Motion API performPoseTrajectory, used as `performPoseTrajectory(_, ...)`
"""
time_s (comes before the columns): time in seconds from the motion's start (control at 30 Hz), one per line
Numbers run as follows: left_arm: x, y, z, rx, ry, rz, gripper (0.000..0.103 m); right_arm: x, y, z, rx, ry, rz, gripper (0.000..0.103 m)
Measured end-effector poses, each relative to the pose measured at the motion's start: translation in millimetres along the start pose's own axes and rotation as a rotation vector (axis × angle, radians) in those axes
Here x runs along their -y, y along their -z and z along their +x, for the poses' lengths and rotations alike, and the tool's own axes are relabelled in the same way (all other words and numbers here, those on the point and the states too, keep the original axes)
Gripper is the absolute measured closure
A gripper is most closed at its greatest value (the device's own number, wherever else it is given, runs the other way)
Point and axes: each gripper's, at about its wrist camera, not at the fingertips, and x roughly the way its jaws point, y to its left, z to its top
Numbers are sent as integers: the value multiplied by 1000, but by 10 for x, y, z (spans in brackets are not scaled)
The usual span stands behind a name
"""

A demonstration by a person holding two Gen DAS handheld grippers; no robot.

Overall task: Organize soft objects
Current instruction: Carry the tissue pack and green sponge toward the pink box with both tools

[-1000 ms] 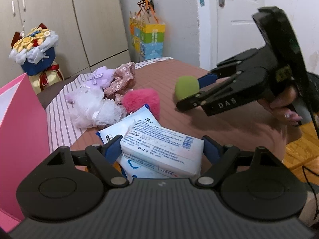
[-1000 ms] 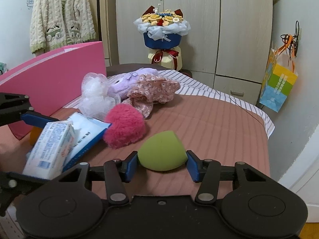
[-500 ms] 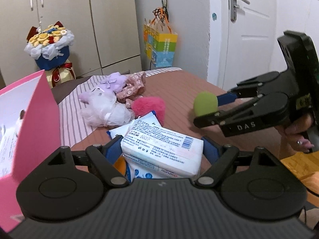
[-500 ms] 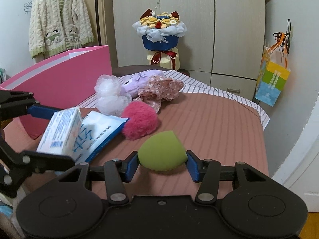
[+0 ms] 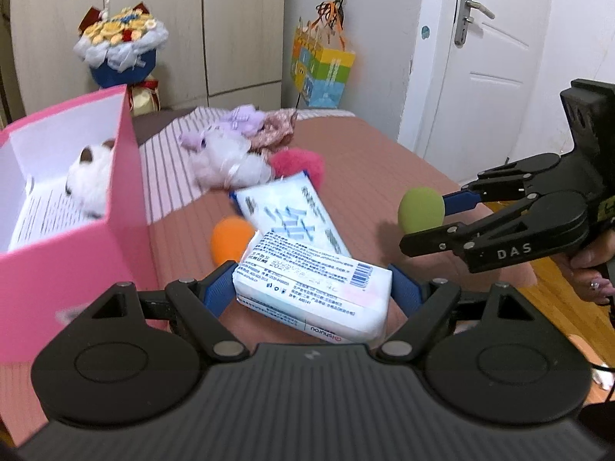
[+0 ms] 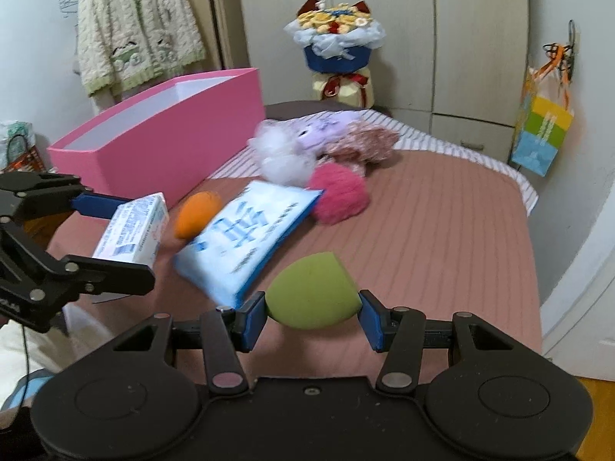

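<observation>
The pink box (image 5: 77, 230) stands to the left of the left gripper (image 5: 313, 288) and ahead-left of the right gripper (image 6: 313, 317), and so far it seems to hold only a white plush (image 5: 90, 180) on a printed sheet, so the sorting looks barely begun. Both grippers are loaded: the left is closed on a tissue pack (image 5: 313, 292), the right on a green sponge (image 6: 313, 296), and neither item is over the box yet. Left on the bed ahead of both are the large blue pack (image 6: 246, 238), a white pouf (image 6: 282, 157), a purple plush (image 6: 326, 130), a floral cloth (image 6: 369, 146), a pink puff (image 6: 338, 194) and an orange sponge (image 6: 196, 209), which lies just beyond the tissue pack, beside the box. Only the left view looks down into the box and shows the plush; the right view sees just the outer wall and rim. The right view alone shows the box's full length and the tissue pack from its end, clamped between the pads.
</observation>
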Motion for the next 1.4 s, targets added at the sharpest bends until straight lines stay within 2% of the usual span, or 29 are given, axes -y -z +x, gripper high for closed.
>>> performPoseTrajectory(0.17,-74,99,-203,-47,3,-38,20,-237,0,-118,-37,-60,-33,47)
performPoseTrajectory(0.33,-174,210,-447,-84,-36,-65,20,-517,-23,-213,-66,-118,-97,47)
performPoseTrajectory(0.5,-259,300,-685,-95,-100,-65,20,-725,-106,-323,-85,-169,-160,47)
performPoseTrajectory(0.7,-396,288,-981,-79,-141,-82,20,-974,-267,-386,-78,-235,-210,46)
performPoseTrajectory(1.1,-750,-81,-1368,24,-186,-86,20,-1410,-892,-383,16,-317,-299,46)
performPoseTrajectory(1.23,-955,-283,-1325,52,-193,-111,20,-1414,-1174,-247,43,-326,-296,46)
performPoseTrajectory(1.4,-1281,-511,-1067,42,-208,-158,20,-1342,-1533,43,58,-316,-251,46)
